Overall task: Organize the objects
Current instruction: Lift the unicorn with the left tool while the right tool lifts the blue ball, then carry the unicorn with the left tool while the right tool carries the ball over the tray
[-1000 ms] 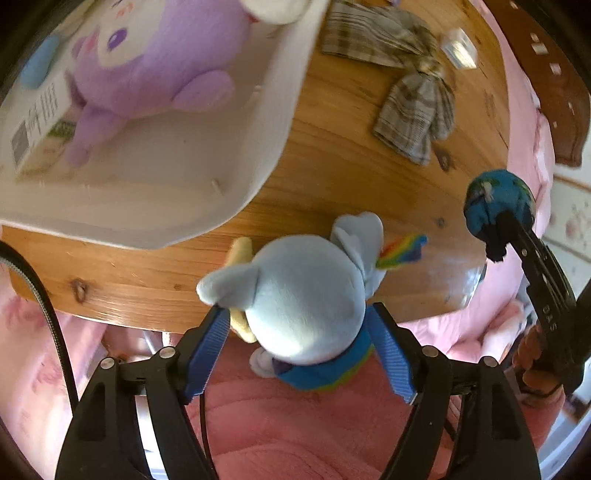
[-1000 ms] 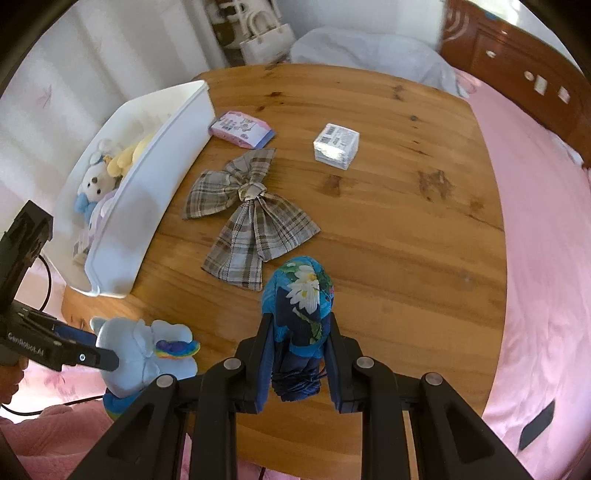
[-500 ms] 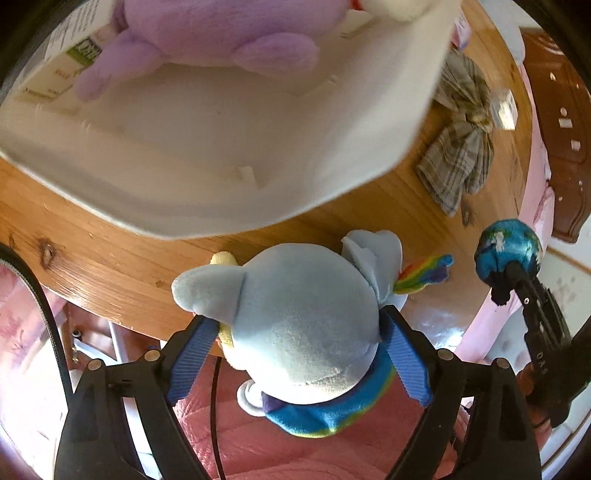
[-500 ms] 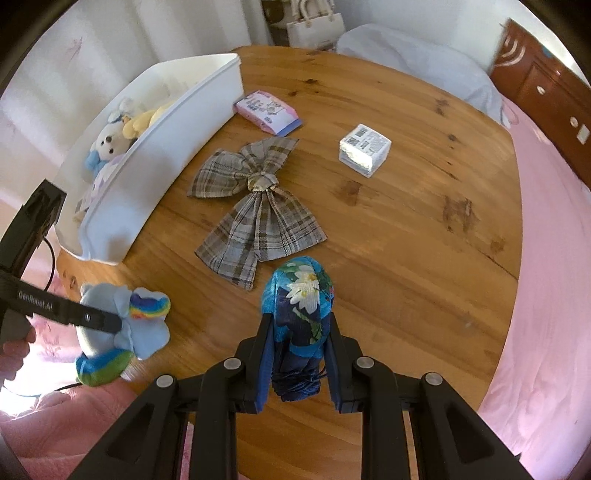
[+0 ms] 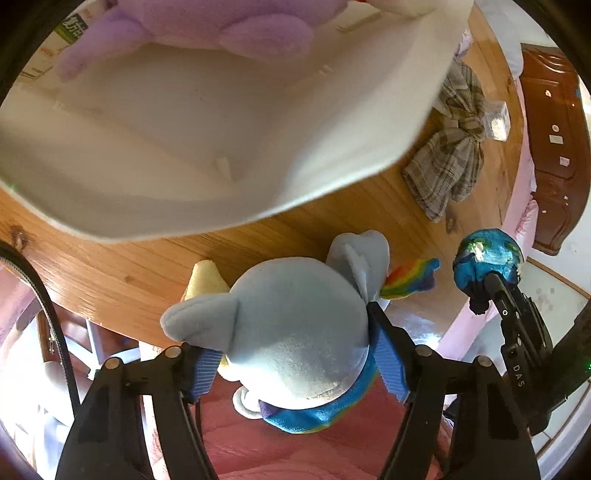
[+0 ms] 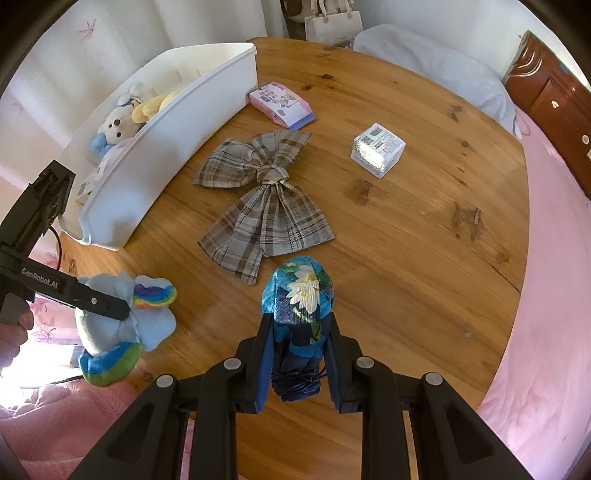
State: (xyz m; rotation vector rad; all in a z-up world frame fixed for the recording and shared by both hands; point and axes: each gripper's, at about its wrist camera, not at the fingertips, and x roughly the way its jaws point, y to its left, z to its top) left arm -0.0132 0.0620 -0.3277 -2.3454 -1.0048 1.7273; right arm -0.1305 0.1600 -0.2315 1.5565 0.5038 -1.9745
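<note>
The left gripper (image 5: pixel 295 350) grasps a grey-blue plush toy (image 5: pixel 295 339) by its round body. Its jaws have just been closing, and the toy sits between the blue pads. In the right wrist view the toy hangs at the near edge of the round wooden table (image 6: pixel 424 240), short of the white bin (image 6: pixel 159 155) and not yet over its rim.

The right gripper (image 6: pixel 297 354) is clenched on a folded blue floral umbrella (image 6: pixel 299 302), held upright over the table near its front edge.

Status of the task, judged from the present layout:

- Done: the white bin already holds several soft toys, including a white bear (image 6: pixel 118 123), a yellow plush (image 6: pixel 151 105) and a purple plush (image 5: pixel 221 26).
- In hand: the grey-blue plush toy and the umbrella are both lifted but not stowed.
- Left: a plaid fabric bow (image 6: pixel 266 195), a pink packet (image 6: pixel 280 105) beside the bin's far end, and a small wrapped box (image 6: pixel 378 149) lie loose on the table, well apart from each other.

The task is judged roughly half complete. The likely next step is to carry the plush toy over the bin rim and release it.
</note>
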